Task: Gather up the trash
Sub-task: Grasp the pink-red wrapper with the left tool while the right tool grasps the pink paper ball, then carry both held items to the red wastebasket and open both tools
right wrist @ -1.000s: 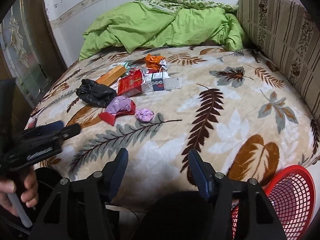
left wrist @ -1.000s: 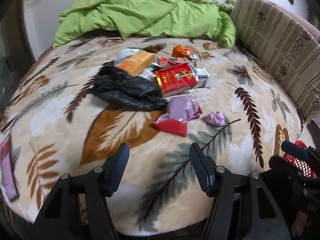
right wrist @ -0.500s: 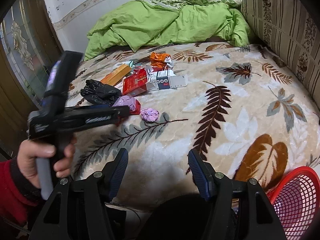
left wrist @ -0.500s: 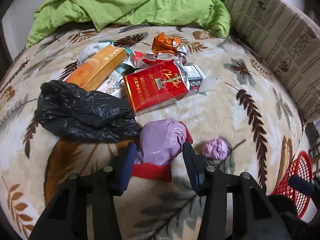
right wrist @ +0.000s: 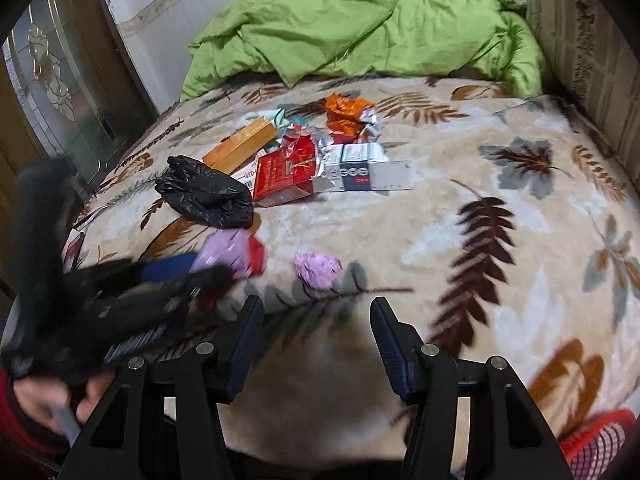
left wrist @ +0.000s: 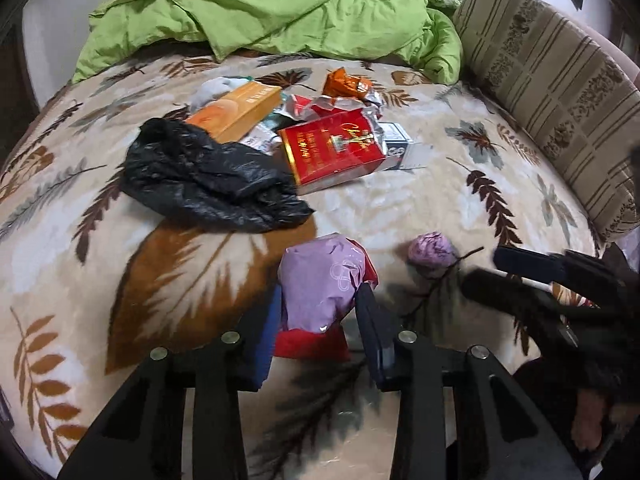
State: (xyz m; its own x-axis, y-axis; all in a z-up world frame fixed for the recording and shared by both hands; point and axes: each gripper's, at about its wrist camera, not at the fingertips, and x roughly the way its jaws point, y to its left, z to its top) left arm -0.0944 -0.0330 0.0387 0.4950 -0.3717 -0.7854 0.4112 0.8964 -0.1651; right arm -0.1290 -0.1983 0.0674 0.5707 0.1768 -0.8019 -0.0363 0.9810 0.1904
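Note:
Trash lies on a leaf-patterned blanket [left wrist: 400,208]. My left gripper [left wrist: 318,316] has its two fingers close on either side of a purple-and-red wrapper [left wrist: 320,284], which also shows in the right wrist view [right wrist: 228,254]. I cannot tell whether the pads press it. A crumpled purple ball [left wrist: 431,249] lies just right of it, also seen from the right wrist [right wrist: 318,268]. My right gripper [right wrist: 316,320] is open and empty, short of the ball. Farther back lie a black plastic bag [left wrist: 208,178], a red carton [left wrist: 334,148], an orange box [left wrist: 236,110] and an orange foil wrapper [left wrist: 346,82].
A green quilt [left wrist: 260,12] is bunched at the far side. A striped headboard cushion [left wrist: 560,92] runs along the right. A red mesh basket [right wrist: 600,444] sits at the bed's near right corner. A glazed wooden door [right wrist: 52,80] stands at left.
My left gripper has moved forward to the purple-and-red wrapper and its fingers have narrowed around it. My right gripper has moved forward toward the purple ball.

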